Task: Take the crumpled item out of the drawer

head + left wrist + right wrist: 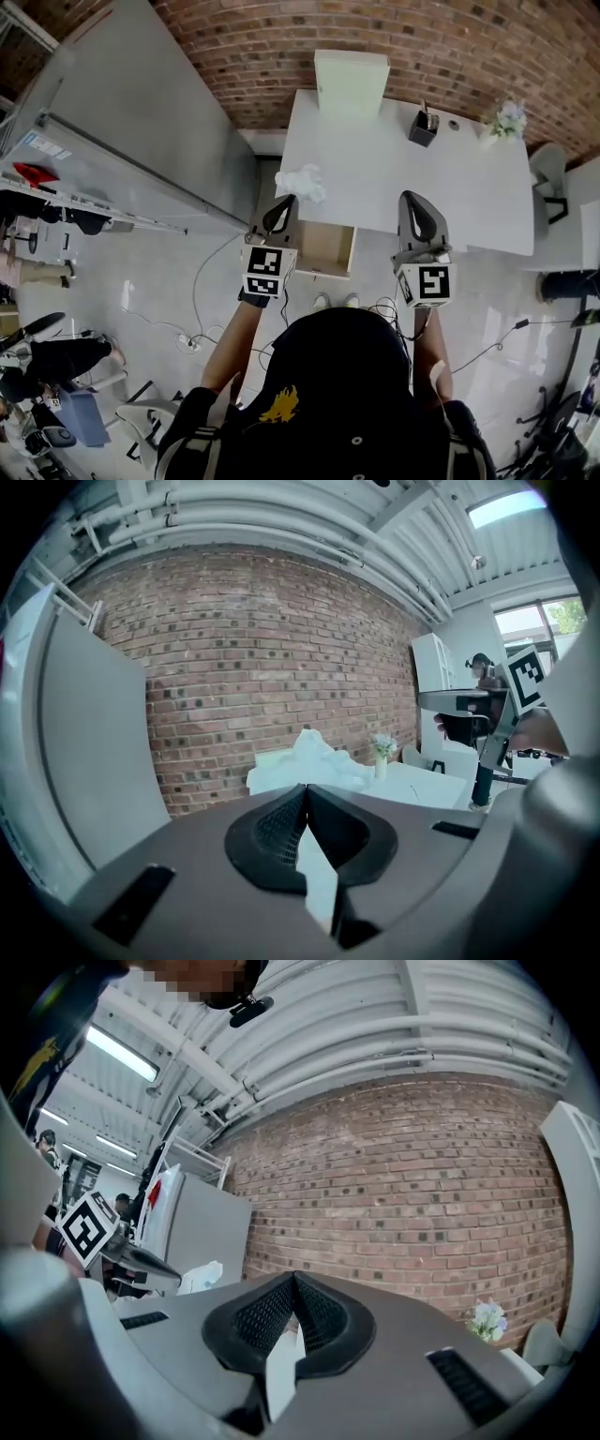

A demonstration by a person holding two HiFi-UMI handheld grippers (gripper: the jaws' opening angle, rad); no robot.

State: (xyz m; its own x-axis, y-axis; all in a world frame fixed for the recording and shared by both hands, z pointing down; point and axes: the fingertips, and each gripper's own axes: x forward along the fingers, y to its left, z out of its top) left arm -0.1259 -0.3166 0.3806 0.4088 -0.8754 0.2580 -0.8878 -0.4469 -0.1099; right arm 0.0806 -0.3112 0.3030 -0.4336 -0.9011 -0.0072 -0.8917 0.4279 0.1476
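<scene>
The crumpled white item (305,181) lies on the white table (403,169), near its left front corner. It also shows as a crumpled white item (320,755) just beyond the left jaws and as a small white lump (201,1277) at the left of the right gripper view. The wooden drawer (324,248) stands pulled out under the table's front edge; its inside looks bare. My left gripper (284,204) hovers at the drawer's left, just short of the item, shut and empty (306,789). My right gripper (413,201) is over the table's front edge, to the right of the drawer, shut and empty (294,1281).
A white box (351,82) stands at the table's back edge, with a dark pen holder (423,127) and a small flower vase (506,120) at the back right. A brick wall (394,37) lies behind. A grey whiteboard (131,122) stands left; cables (192,337) lie on the floor.
</scene>
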